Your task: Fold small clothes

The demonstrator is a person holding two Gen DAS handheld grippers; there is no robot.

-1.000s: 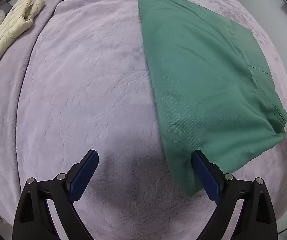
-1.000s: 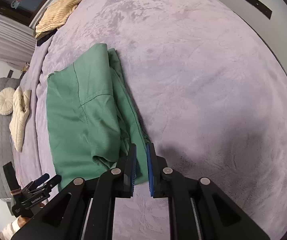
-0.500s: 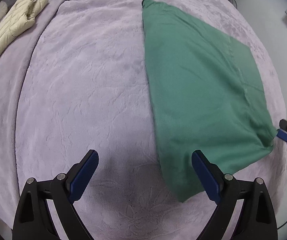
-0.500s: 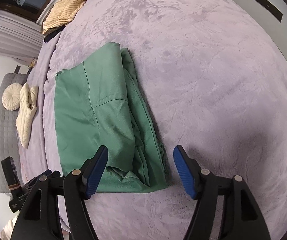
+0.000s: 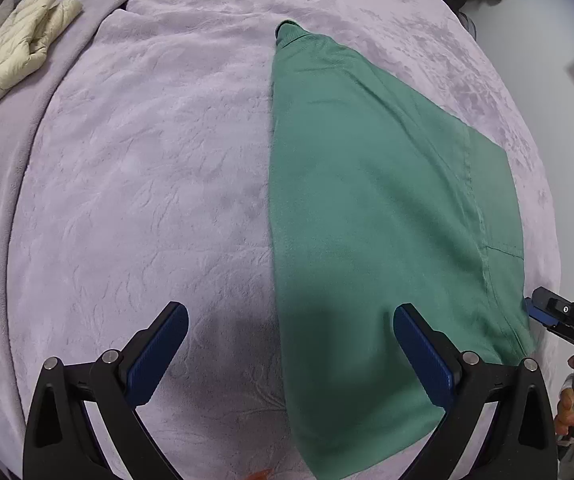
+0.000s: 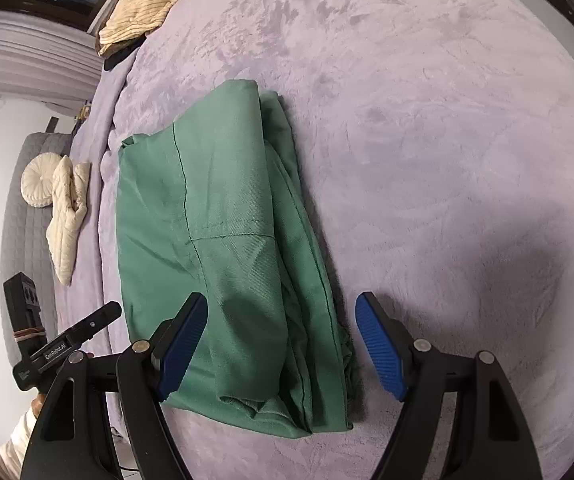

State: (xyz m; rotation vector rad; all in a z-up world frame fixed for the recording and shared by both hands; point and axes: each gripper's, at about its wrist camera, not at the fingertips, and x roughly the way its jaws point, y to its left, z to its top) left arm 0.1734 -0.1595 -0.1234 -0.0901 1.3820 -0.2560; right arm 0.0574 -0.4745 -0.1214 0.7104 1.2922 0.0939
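A green garment (image 5: 371, 208) lies folded lengthwise on the lilac plush bedspread (image 5: 147, 184). My left gripper (image 5: 291, 356) is open and empty, above the garment's near left edge. In the right wrist view the same garment (image 6: 223, 240) shows stacked layers and a seam. My right gripper (image 6: 281, 344) is open and empty, its jaws apart over the garment's near end. The right gripper also shows at the left wrist view's right edge (image 5: 559, 316); the left gripper shows at the right wrist view's left edge (image 6: 67, 340).
A cream quilted jacket (image 5: 15, 56) lies at the bed's far left, also in the right wrist view (image 6: 67, 216) beside a round cushion (image 6: 39, 180). A tan ribbed garment (image 6: 147, 4) lies at the far edge. The bedspread (image 6: 447, 160) stretches to the right of the garment.
My right gripper went from shut at the garment's near edge to open, letting go. My left gripper stayed open and shifted right toward the garment.
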